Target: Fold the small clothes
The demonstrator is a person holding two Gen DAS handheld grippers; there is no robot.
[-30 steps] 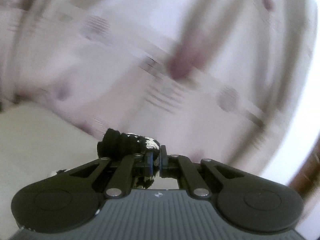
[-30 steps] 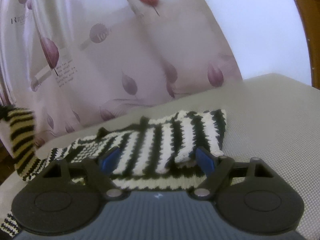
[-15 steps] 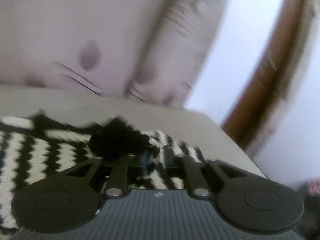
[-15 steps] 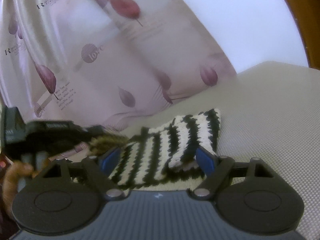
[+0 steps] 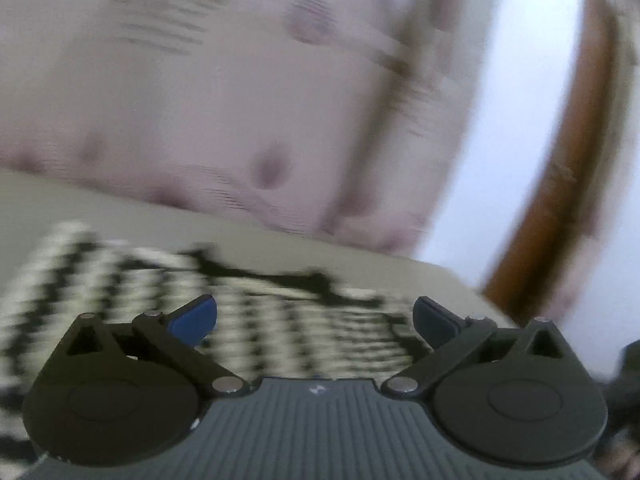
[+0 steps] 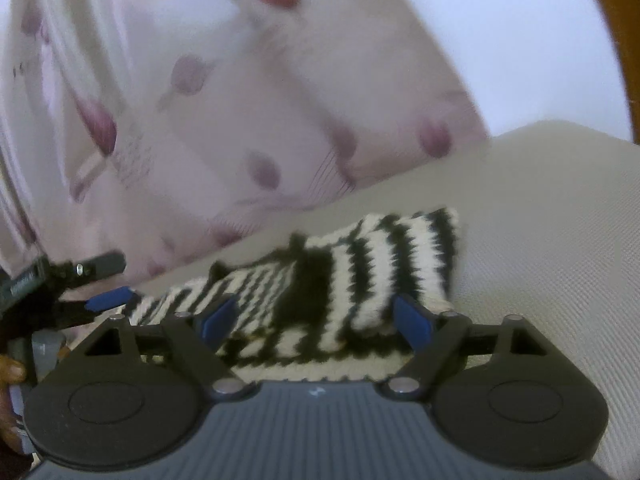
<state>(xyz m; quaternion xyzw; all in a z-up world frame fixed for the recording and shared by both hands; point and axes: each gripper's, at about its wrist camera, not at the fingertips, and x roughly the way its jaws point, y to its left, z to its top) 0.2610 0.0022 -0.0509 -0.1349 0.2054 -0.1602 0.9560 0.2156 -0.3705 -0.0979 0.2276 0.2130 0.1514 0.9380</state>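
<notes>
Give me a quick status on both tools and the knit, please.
Left tool open, jaws just opened, nothing gripped. Right tool open over the striped knit. Knit lies partly folded on the cushion. Nothing in the way.

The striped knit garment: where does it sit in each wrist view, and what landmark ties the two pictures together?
Left wrist: the striped knit garment lies blurred across the lower left and centre, just beyond the open left gripper.
Right wrist: it lies at lower centre, folded, reaching between the open right gripper fingers.
Shared landmark: the pink patterned curtain hanging behind the beige surface.
</notes>
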